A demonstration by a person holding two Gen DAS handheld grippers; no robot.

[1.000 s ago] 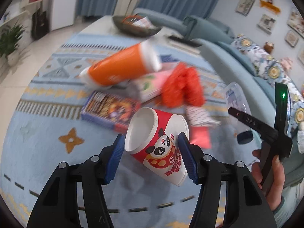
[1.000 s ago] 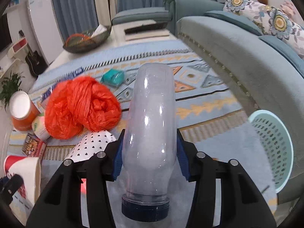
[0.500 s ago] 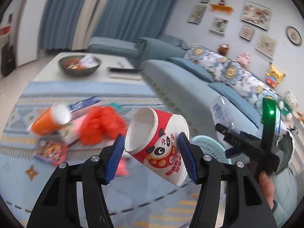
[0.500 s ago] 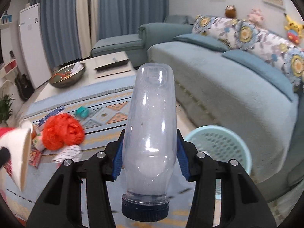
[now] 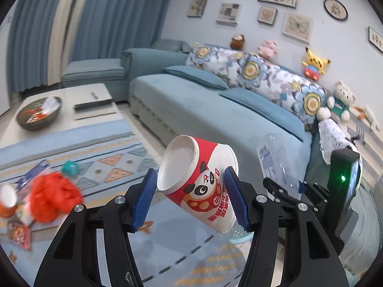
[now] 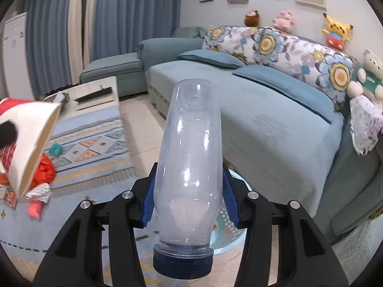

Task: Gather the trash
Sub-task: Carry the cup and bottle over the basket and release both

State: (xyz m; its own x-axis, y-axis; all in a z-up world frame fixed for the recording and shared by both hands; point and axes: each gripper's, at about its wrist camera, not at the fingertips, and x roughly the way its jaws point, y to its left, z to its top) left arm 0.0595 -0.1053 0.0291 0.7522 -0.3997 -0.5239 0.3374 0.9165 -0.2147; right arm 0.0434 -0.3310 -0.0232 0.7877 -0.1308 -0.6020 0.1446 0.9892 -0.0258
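My left gripper (image 5: 191, 196) is shut on a red and white paper cup with a panda print (image 5: 198, 184), held in the air, mouth toward the camera. My right gripper (image 6: 189, 196) is shut on a clear plastic bottle with a dark blue cap (image 6: 189, 167), cap toward the camera. The bottle (image 5: 275, 160) also shows in the left wrist view, right of the cup. The cup (image 6: 26, 138) shows at the left edge of the right wrist view. A pale green perforated basket (image 6: 227, 234) sits on the floor below both grippers, mostly hidden behind the bottle.
More trash lies on the patterned rug: an orange plastic bag (image 5: 52, 198), an orange can (image 5: 7, 201), a teal ball (image 5: 70, 167), flat wrappers (image 5: 19, 234). A blue sofa (image 5: 215, 110) runs along the right. A coffee table with a bowl (image 5: 38, 114) stands behind.
Both grippers have lifted and swung right, away from the trash pile toward the sofa and the basket. Each keeps its hold, the left on the cup, the right on the bottle.
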